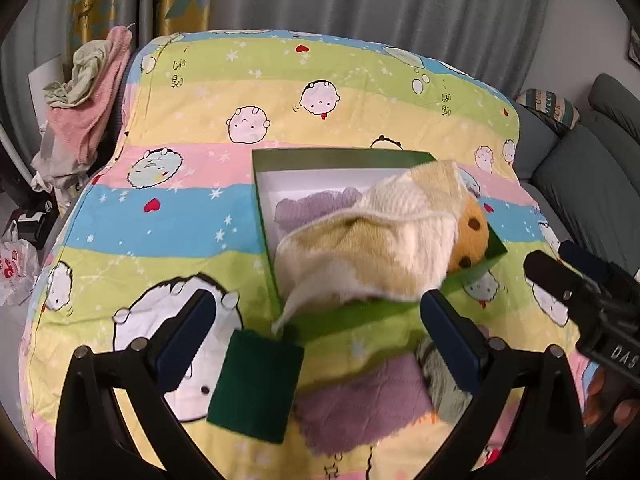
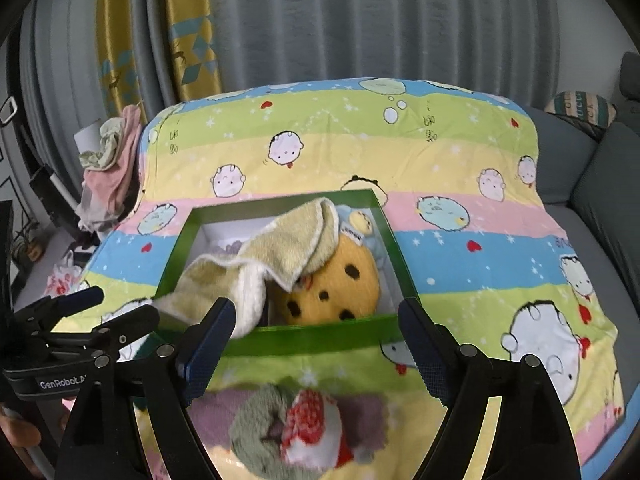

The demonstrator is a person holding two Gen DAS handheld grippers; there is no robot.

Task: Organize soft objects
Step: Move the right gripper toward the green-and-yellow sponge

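Towel (image 2: 256, 264) lay draped over the box (image 2: 320, 336) rim, both grippers released.
Left gripper (image 1: 320, 332) and right gripper (image 2: 316, 344) stood empty, jaws wide, near the box; half hanging out, the towel could slide off over the rim.

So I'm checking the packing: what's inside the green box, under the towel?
In the box, a yellow spotted plush shows under the towel, with a blue item behind and purple cloth at the left. Anything else beneath is hidden.
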